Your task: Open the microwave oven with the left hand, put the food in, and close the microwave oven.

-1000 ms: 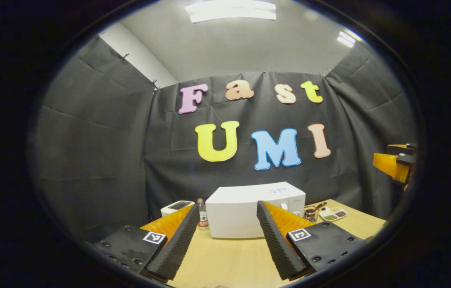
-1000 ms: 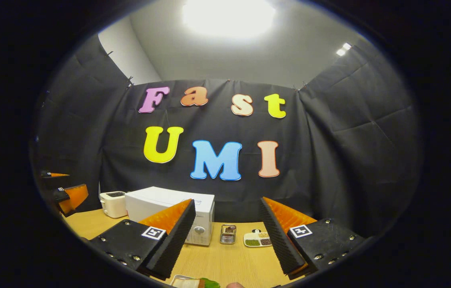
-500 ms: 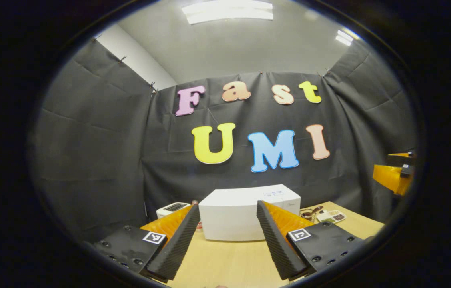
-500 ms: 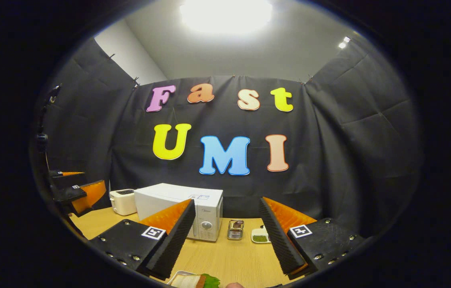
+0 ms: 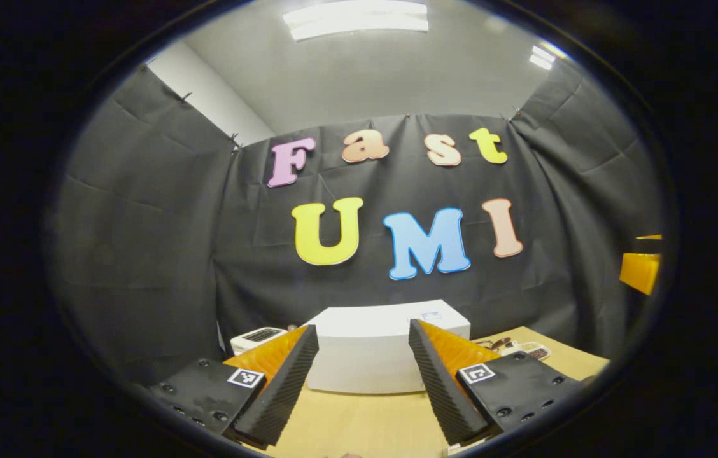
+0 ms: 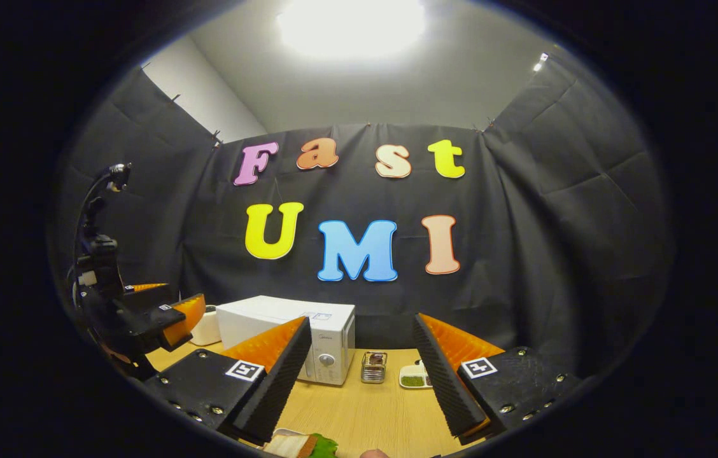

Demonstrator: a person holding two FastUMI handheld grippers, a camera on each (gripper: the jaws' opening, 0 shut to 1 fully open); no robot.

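Two handheld grippers face a closed white microwave on a wooden table in a black-cloth booth.

Left gripper view: the left gripper [image 5: 363,381] has its jaws spread wide, holding nothing, above the table [image 5: 359,420]. The microwave [image 5: 372,353] stands straight ahead between the fingers, a toaster [image 5: 256,337] just to its left and small dishes [image 5: 527,348] to its right. Part of the right gripper [image 5: 640,270] shows at the far right edge. Right gripper view: the right gripper [image 6: 362,375] has its jaws wide and empty. The microwave [image 6: 327,343] sits ahead, left of centre, door shut. The food [image 6: 298,446], a sandwich with green leaf on a plate, lies at the bottom edge, just below the fingers. A small basket [image 6: 373,367] and a divided dish [image 6: 414,376] stand right of the microwave. The left gripper [image 6: 161,315] hangs at the far left.
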